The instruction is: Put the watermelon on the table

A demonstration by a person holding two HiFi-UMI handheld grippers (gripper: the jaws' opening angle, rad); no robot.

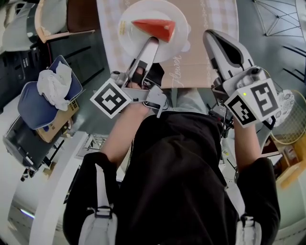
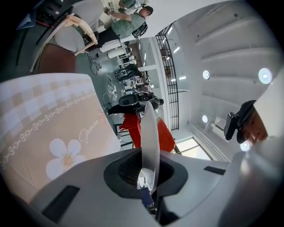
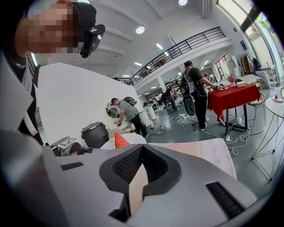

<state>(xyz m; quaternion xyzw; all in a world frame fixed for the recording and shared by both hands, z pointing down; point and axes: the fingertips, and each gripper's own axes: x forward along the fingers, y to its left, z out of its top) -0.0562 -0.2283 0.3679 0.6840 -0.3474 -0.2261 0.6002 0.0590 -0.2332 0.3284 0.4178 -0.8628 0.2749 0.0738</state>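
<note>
The left tongs [image 1: 151,44] are clamping shut on the near rim of the plate [image 1: 130,38], and the watermelon [image 1: 155,27] is lying on that plate just beyond their tips. The right tongs [image 1: 213,38] are hanging off to the other side with jaws drawn together, gripping nothing, their tips over the table [image 1: 210,14]. By the look of it, the setting-down step is under way: the plate is sitting over the cloth, though I cannot tell whether it is already resting there. The next move is probably calling for a level lowering, so the slice is not sliding off, then a release and a straight pull back. On the left tongs' outer side the table's edge is running close to the plate, with a chair [image 1: 81,14] past it. Between the two tongs, bare cloth is offering room.
</note>
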